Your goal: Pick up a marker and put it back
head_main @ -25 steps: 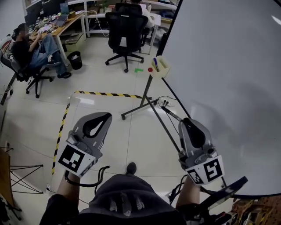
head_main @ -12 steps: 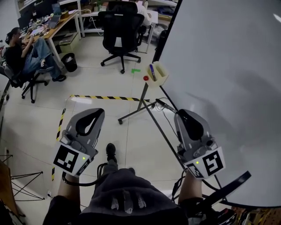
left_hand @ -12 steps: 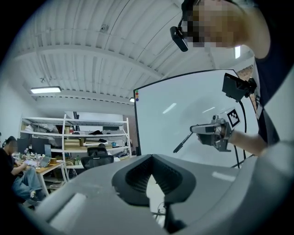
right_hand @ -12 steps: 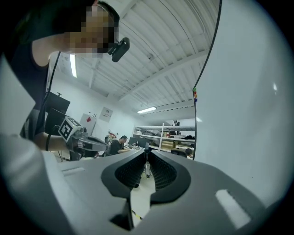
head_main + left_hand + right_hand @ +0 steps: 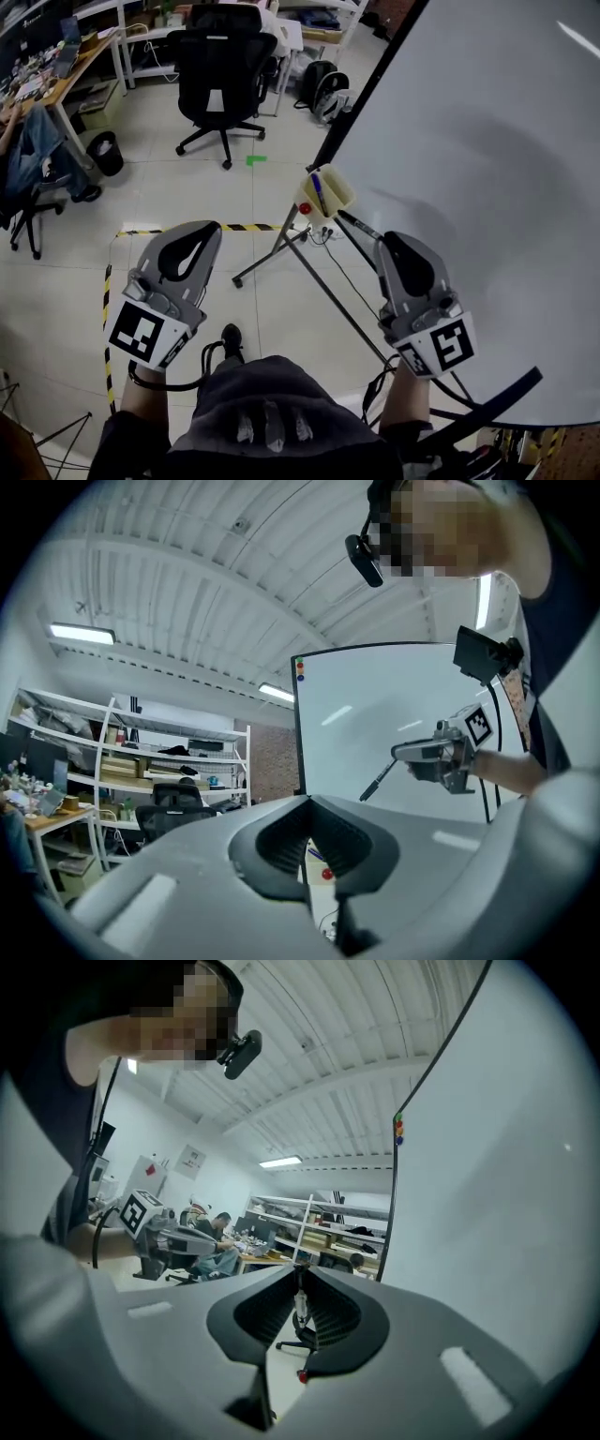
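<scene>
Approach stage: left gripper [image 5: 197,230] and right gripper [image 5: 401,242], both closed and empty, face the marker [image 5: 319,192] in its holder [image 5: 339,187] at the whiteboard's [image 5: 487,187] lower corner; open 1 gripper early, aligning with the barrel.

Open floor ahead, whiteboard stand in the way.
Bare floor [image 5: 187,192] lies open ahead of the left tool [image 5: 208,228]. The whiteboard [image 5: 487,187] walls off the right side beside the right tool [image 5: 389,246]; its slanted stand legs [image 5: 267,255] cross below the marker holder [image 5: 337,190]. An office chair [image 5: 217,66] stands well beyond.
</scene>
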